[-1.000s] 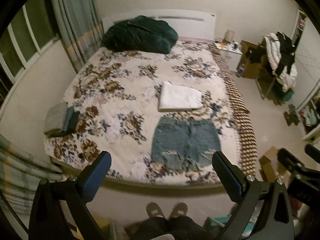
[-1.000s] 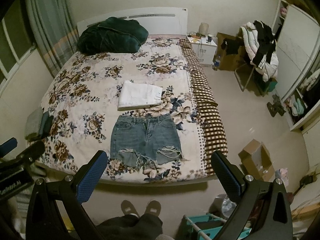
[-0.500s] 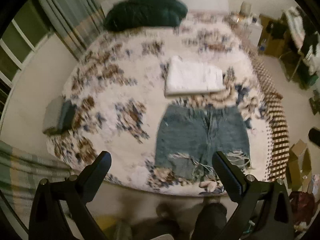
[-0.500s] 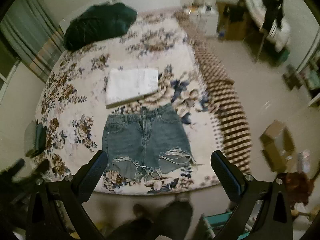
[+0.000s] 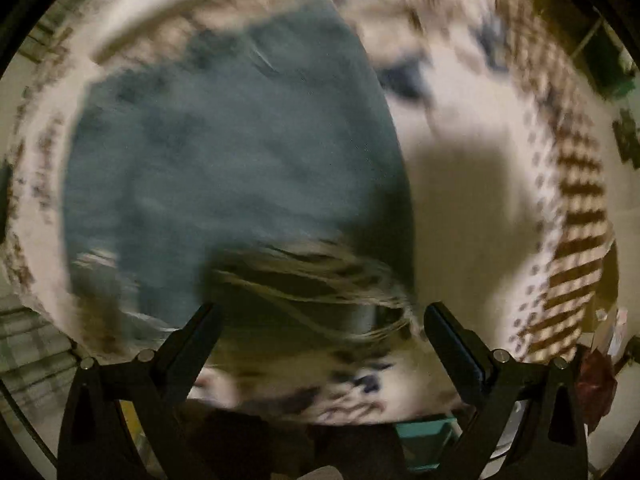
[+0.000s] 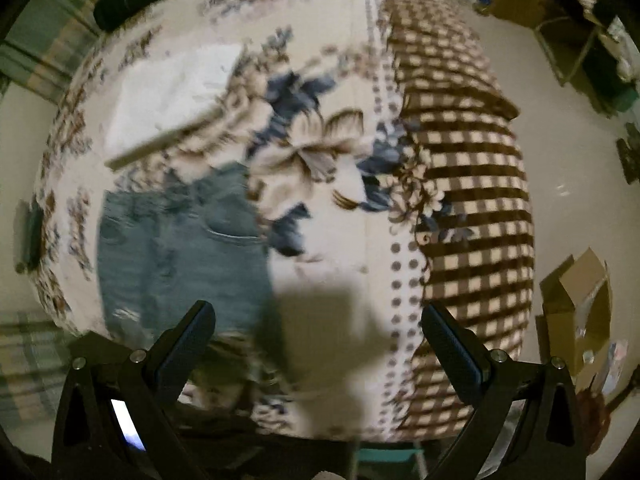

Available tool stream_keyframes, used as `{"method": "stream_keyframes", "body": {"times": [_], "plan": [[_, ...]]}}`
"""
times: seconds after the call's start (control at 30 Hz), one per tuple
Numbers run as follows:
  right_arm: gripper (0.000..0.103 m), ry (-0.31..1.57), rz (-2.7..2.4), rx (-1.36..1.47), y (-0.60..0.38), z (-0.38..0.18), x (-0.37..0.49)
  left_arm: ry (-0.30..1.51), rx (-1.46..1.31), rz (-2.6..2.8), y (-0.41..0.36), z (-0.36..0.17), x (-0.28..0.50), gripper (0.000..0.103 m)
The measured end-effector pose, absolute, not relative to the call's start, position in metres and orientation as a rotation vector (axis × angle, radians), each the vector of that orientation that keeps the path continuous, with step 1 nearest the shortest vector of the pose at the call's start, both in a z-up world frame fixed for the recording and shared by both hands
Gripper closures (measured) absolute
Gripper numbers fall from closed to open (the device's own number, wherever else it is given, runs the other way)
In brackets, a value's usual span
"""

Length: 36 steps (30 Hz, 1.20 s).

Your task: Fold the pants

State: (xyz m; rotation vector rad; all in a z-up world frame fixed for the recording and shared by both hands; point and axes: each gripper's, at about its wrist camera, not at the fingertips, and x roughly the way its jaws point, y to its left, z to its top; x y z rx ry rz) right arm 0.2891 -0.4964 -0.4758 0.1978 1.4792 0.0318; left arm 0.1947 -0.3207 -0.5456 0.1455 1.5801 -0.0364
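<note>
Fingers of the left gripper (image 5: 318, 328) stand spread wide with nothing between them, hanging just above the frayed hem of the blue denim shorts (image 5: 224, 168). Those shorts lie flat on the cream floral bedspread (image 5: 464, 128), filling most of the left wrist view, though the picture is badly smeared and the cloth's detail is hard to read. A dark shadow falls on the spread just to the right of the denim.

Likewise parted and empty, the right gripper (image 6: 318, 326) hovers over bare bedspread beside the shorts' right edge, its left finger over the torn hem and its right finger toward the brown-and-cream checked border (image 6: 472, 208) that drapes down the side of the bed. Beyond the waistband lies a folded white garment (image 6: 168, 96), near the shorts; I cannot tell whether they touch. Off to the right, on the pale floor, an open brown cardboard box (image 6: 576, 304) sits well apart from the bed.
</note>
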Motion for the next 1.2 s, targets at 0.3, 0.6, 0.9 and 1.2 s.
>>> {"method": "stream_keyframes", "body": {"times": [0.3,0.6,0.9,1.2], "plan": [[0.0,1.569,0.239,0.243,-0.452,-0.567,0.329,1.522,0.0,-0.048,-0.316,-0.583,0.19,0.067],[0.092,1.609,0.313,0.272,-0.382,-0.623,0.38,1.423,-0.171,-0.101,-0.262,-0.544,0.181,0.099],[0.095,1.532,0.208,0.228,-0.323,-0.533,0.371,1.263,-0.329,-0.103,-0.157,-0.469,0.168,0.099],[0.095,1.494,0.269,0.162,-0.157,-0.482,0.398,1.178,-0.489,0.018,-0.034,-0.45,0.175,0.099]]}}
